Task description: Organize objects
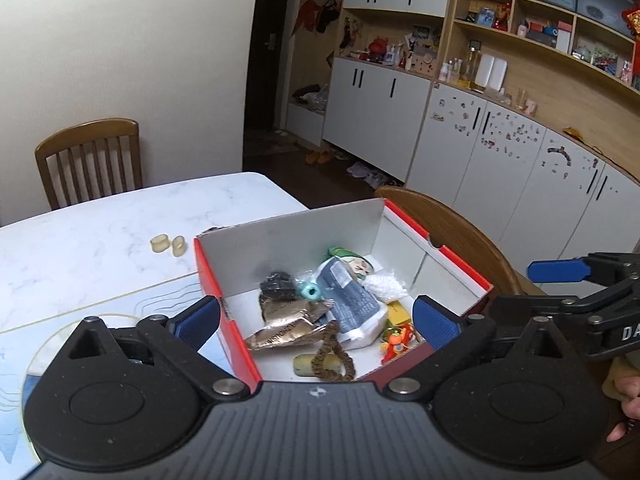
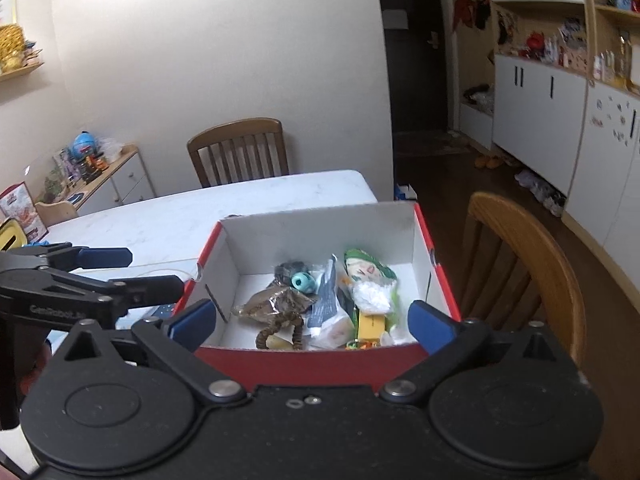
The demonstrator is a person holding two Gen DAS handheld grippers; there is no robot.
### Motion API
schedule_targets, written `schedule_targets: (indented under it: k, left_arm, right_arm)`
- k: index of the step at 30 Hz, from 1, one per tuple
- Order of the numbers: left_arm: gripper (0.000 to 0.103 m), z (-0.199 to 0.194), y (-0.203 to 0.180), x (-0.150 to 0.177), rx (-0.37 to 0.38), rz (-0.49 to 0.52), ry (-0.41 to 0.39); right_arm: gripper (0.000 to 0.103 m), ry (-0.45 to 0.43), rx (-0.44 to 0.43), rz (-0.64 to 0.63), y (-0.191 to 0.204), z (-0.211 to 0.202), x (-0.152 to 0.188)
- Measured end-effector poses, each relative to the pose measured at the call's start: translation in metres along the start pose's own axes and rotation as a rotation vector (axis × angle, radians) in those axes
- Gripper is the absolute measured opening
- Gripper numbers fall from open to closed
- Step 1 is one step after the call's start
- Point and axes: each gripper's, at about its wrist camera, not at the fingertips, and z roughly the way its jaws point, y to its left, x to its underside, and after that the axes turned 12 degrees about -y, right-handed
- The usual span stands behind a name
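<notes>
A red shoebox (image 1: 304, 228) with a white inside stands on the white table's (image 1: 100, 220) right end. It holds a bronze foil packet (image 1: 288, 326), a grey pouch (image 1: 352, 304), a teal bead (image 1: 312, 292), a green face packet (image 1: 356, 264), a brown braided band (image 1: 334, 356) and an orange toy (image 1: 396, 342). Two beige rings (image 1: 168, 245) lie on the table left of the box. My left gripper (image 1: 316, 320) hovers open over the box's near left corner. My right gripper (image 2: 313, 322) hovers open at the box's (image 2: 320, 232) near wall, holding nothing.
A wooden chair (image 2: 532, 264) stands right of the box, another chair (image 2: 240, 152) at the table's far side. A patterned placemat (image 1: 120, 312) lies under the left gripper. White cabinets (image 1: 500, 168) and cluttered shelves line the right wall. A low drawer unit (image 2: 120, 184) stands far left.
</notes>
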Motion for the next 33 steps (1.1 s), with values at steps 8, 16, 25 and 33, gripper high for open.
schedule_targets:
  k: [8,16,25,33]
  left_arm:
    - [0.103,-0.001,-0.011,-0.002,-0.025,0.033,-0.003]
    - [0.103,-0.002,-0.010,-0.007,-0.069,0.009,-0.017]
    - [0.103,-0.001,-0.017,-0.008,-0.072,0.045,-0.022]
    - [0.103,0.002,-0.019,-0.005,-0.073,0.045,-0.003]
  right_arm:
    - [0.102,-0.035,-0.001,-0.088,0.008,-0.004,0.002]
    - [0.102,-0.062,0.004,-0.070,0.002,-0.008,0.002]
    - [0.101,-0.044,0.011,-0.052,-0.001,-0.005,0.006]
    - [0.098,-0.027,0.037,-0.018,-0.006,-0.003,0.007]
